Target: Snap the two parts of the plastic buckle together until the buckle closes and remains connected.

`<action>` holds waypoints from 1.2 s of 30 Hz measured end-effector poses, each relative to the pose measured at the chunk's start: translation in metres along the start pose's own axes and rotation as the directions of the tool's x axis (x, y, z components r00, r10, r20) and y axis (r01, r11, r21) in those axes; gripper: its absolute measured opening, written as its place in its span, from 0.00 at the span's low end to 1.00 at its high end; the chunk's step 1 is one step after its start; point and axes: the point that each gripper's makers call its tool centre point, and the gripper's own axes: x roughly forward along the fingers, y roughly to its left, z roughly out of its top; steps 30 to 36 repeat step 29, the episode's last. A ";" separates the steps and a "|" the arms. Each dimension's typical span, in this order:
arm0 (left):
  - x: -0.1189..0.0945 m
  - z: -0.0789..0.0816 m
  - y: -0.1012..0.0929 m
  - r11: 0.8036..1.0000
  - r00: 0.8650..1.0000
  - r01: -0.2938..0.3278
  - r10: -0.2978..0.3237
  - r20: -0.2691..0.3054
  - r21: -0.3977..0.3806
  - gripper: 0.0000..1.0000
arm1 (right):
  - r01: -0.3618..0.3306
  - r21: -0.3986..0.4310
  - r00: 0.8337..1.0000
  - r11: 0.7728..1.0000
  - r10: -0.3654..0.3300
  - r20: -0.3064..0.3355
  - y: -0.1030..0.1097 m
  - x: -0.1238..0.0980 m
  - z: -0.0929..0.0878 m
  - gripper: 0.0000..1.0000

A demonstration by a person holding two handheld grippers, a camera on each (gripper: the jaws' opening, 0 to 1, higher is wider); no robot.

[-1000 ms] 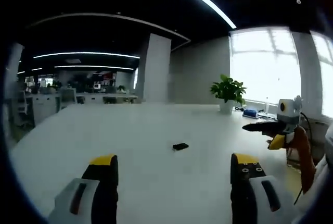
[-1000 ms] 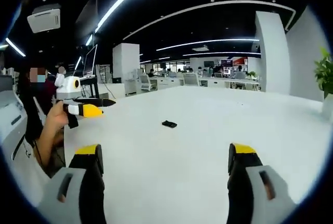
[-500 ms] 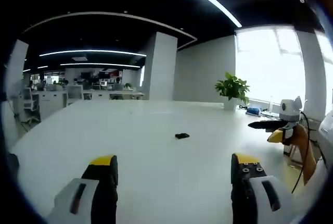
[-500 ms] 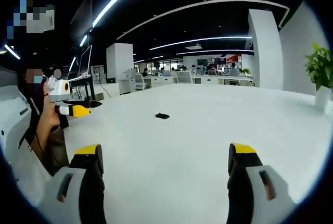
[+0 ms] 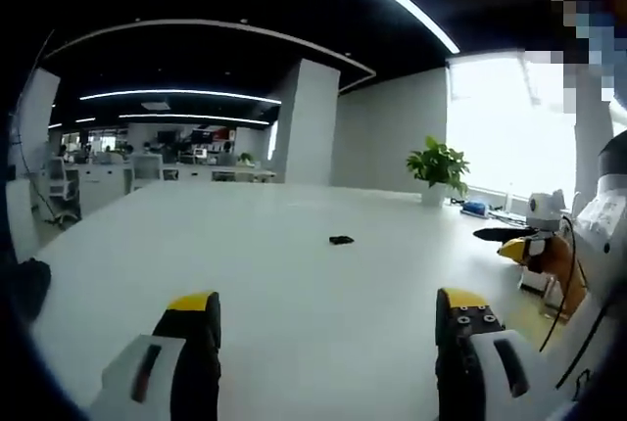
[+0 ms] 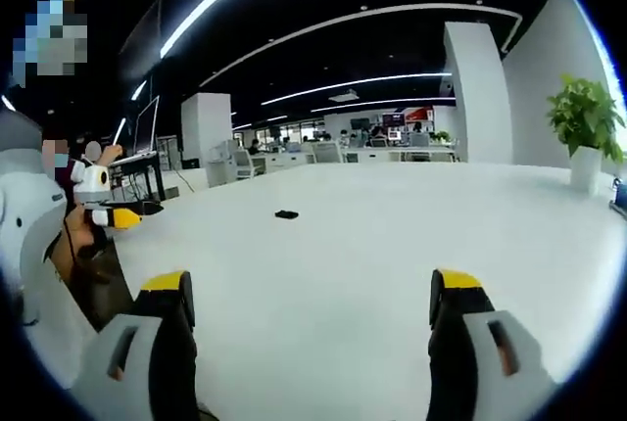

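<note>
- Against the earlier frames, both cameras have pulled back and swung: in the left gripper view the small dark buckle (image 5: 341,240) now sits higher and smaller on the white table (image 5: 294,294), and in the right gripper view it has slid left and further off (image 6: 286,214). That is the hands moving, not the buckle; it lies where it lay.
- The left gripper (image 5: 323,318) has its jaws wide apart with nothing between them, held low over the near edge of the table, well apart from the buckle.
- The right gripper (image 6: 313,304) likewise stands with its jaws spread and empty, also well short of the buckle.
- Each gripper appears at the edge of the other's view: the right gripper at the right of the left gripper view (image 5: 524,243), the left gripper at the left of the right gripper view (image 6: 103,208). Both are out at the table's side, not over it.
- The buckle lies alone near the middle of the table, too small to tell whether its two parts are apart, touching or already joined.
- A potted plant (image 5: 437,168) stands at the far right end of the table.
- As a judgement: the task looks barely begun. No part is grasped; what is left is to reach in, take a part in each gripper, line them up and press until they click.
</note>
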 end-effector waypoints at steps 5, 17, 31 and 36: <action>-0.003 -0.001 0.003 1.000 1.000 -0.011 0.011 -0.003 0.000 0.92 | 0.015 -0.005 1.000 1.000 -0.015 -0.011 -0.002 -0.001 0.000 1.00; -0.002 0.002 0.008 1.000 1.000 -0.017 0.017 0.009 -0.015 0.91 | 0.002 -0.012 1.000 1.000 -0.002 0.000 0.003 -0.001 0.004 1.00; -0.004 0.004 0.007 1.000 0.999 -0.017 0.017 0.032 -0.023 0.91 | -0.017 -0.015 1.000 1.000 0.017 0.005 0.007 -0.001 0.005 1.00; -0.004 0.004 0.007 1.000 0.999 -0.017 0.017 0.032 -0.023 0.91 | -0.017 -0.015 1.000 1.000 0.017 0.005 0.007 -0.001 0.005 1.00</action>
